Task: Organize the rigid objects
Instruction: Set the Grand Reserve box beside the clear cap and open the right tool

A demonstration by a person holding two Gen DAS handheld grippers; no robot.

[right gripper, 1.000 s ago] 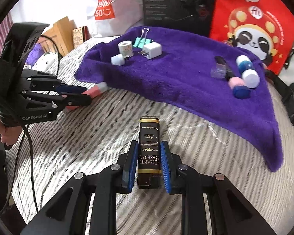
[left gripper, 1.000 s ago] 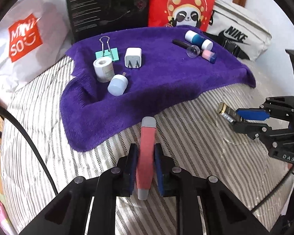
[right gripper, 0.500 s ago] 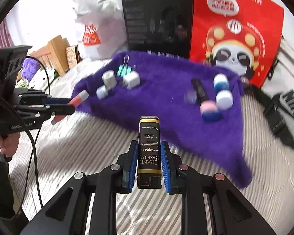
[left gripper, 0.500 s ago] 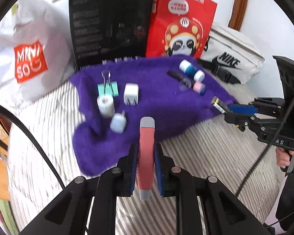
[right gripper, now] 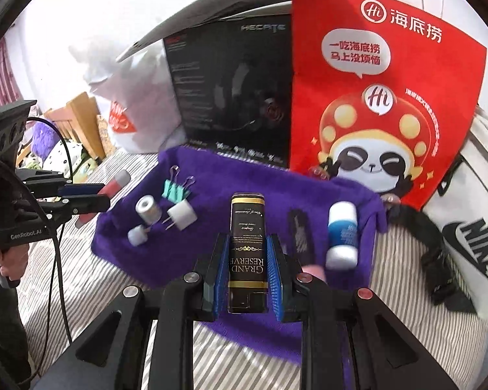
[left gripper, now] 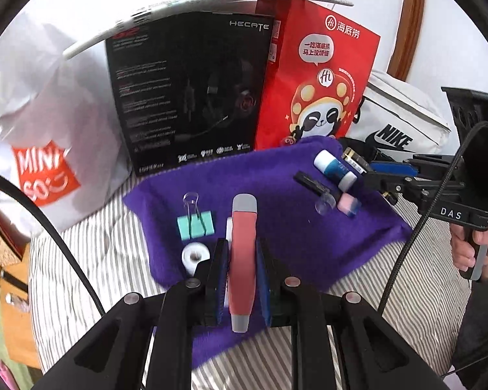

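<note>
My left gripper [left gripper: 241, 260] is shut on a pink pen-like tool with grey ends [left gripper: 243, 253], held above the purple cloth [left gripper: 270, 227]. My right gripper [right gripper: 247, 256] is shut on a black "Grand Reserve" tin [right gripper: 247, 247], also above the cloth [right gripper: 218, 188]. On the cloth lie a teal binder clip [left gripper: 196, 224], a white tape roll [left gripper: 195, 255], a white charger plug [right gripper: 181, 216], a blue-and-white bottle [right gripper: 341, 237], a black stick [left gripper: 312, 183] and a pink-capped item [left gripper: 348, 204].
A black Hecate box [left gripper: 192, 91], a red panda bag [left gripper: 318, 81], a white Miniso bag [left gripper: 39, 149] and a white Nike bag [left gripper: 403, 120] stand behind the cloth. Striped bedding [left gripper: 390, 286] surrounds it.
Both grippers have moved forward over the purple cloth, each still holding its object. The objects on the cloth now lie close under the fingers.
</note>
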